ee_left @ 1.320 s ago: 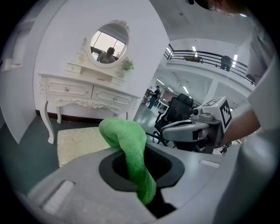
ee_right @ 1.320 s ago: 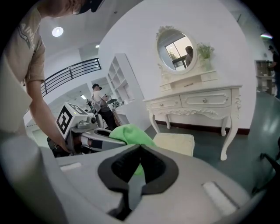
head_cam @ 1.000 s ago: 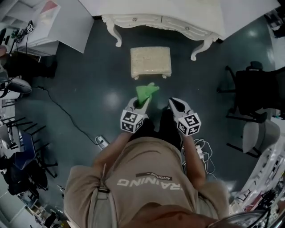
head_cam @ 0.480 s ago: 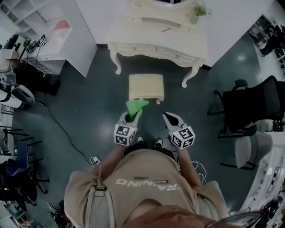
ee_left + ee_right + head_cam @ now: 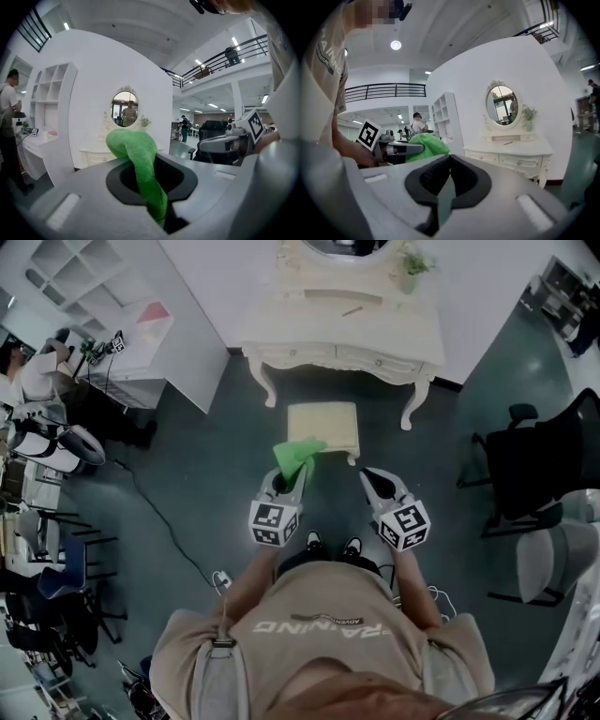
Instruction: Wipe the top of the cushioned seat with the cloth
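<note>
The cream cushioned seat (image 5: 322, 425) stands on the dark floor just in front of the white dressing table (image 5: 342, 326). My left gripper (image 5: 291, 476) is shut on a green cloth (image 5: 298, 455), which bunches up over its tip and overlaps the seat's near left corner in the head view. In the left gripper view the cloth (image 5: 138, 159) is pinched between the jaws and flops upward. My right gripper (image 5: 375, 482) is shut with nothing in it, level with the left one and to its right. From the right gripper view, the cloth (image 5: 426, 144) shows at left.
A black office chair (image 5: 539, 456) and a grey chair (image 5: 548, 563) stand at right. White shelving (image 5: 112, 306) and a person at a desk are at left. A cable (image 5: 159, 512) runs across the floor at left. The oval mirror (image 5: 500, 106) tops the dressing table.
The head view has risen and pulled back, so the dressing table top and more of the room show. Both grippers stay level in front of me; the cloth stays in the left one.
</note>
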The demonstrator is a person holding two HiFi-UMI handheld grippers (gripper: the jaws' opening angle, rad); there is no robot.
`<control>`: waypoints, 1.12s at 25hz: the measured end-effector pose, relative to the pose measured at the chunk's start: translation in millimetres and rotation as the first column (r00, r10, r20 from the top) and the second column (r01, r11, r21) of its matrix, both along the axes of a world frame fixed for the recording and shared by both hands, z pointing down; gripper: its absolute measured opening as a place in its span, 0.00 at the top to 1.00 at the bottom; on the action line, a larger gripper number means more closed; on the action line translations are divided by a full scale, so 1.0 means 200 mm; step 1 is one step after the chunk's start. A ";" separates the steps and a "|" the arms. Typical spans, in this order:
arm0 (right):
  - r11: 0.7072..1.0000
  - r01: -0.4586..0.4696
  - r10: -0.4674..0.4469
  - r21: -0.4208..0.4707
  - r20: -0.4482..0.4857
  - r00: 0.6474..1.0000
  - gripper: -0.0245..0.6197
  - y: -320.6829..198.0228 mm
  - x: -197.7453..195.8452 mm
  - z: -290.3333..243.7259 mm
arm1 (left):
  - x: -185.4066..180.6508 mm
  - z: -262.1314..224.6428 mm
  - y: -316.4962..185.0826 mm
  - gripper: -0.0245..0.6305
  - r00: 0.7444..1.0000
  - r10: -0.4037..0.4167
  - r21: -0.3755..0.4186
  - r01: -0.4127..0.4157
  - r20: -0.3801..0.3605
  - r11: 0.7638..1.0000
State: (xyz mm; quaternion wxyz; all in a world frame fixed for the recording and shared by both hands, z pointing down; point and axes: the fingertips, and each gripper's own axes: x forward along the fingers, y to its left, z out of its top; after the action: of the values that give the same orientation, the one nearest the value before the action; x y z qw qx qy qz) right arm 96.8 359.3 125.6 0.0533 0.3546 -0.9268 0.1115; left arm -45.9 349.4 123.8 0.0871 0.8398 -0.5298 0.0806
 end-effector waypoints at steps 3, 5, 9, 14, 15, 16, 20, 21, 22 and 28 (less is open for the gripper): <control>1.000 0.008 -0.008 0.000 0.015 1.000 0.96 0.03 0.02 0.01 | 0.02 -0.06 0.06 0.89 1.000 -0.012 0.027 0.012 -0.008 1.000; 1.000 0.005 -0.005 0.013 0.018 1.000 0.96 0.07 0.00 -0.01 | 0.00 -0.11 0.10 0.89 1.000 -0.011 0.047 0.011 -0.011 0.999; 0.998 -0.039 0.038 0.056 0.019 0.999 0.96 0.15 -0.06 -0.06 | -0.08 -0.18 0.18 0.89 1.000 -0.011 0.081 0.013 -0.028 0.997; 0.995 -0.057 0.056 0.085 0.012 0.998 0.96 0.26 -0.15 -0.11 | -0.17 -0.19 0.27 0.89 1.000 -0.015 0.106 0.017 -0.021 0.994; 0.995 -0.056 0.055 0.087 0.016 0.998 0.96 0.28 -0.17 -0.12 | -0.19 -0.19 0.29 0.89 1.000 -0.017 0.104 0.019 -0.020 0.994; 0.994 -0.056 0.055 0.090 0.020 0.998 0.96 0.29 -0.18 -0.14 | -0.20 -0.18 0.30 0.89 1.000 -0.019 0.102 0.021 -0.019 0.995; 0.991 -0.066 0.062 0.117 0.033 0.998 0.96 0.30 -0.19 -0.22 | -0.22 -0.19 0.33 0.89 1.000 -0.008 0.106 0.011 -0.027 0.994; 0.990 -0.072 0.068 0.125 0.036 0.997 0.96 0.29 -0.18 -0.24 | -0.22 -0.19 0.33 0.89 1.000 -0.001 0.108 0.005 -0.030 0.994; 0.988 -0.077 0.072 0.131 0.038 0.997 0.96 0.29 -0.18 -0.25 | -0.22 -0.20 0.33 0.89 1.000 0.006 0.110 -0.002 -0.030 0.994; 0.987 -0.076 0.070 0.143 0.043 0.997 0.96 0.31 -0.21 -0.26 | -0.23 -0.20 0.35 0.89 1.000 0.019 0.124 -0.018 -0.003 0.992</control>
State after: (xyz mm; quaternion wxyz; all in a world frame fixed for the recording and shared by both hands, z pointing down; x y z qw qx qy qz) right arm 53.8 421.1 73.6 0.0056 0.3890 -0.9197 0.0524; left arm -91.1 420.2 83.3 0.0351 0.8486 -0.5258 0.0468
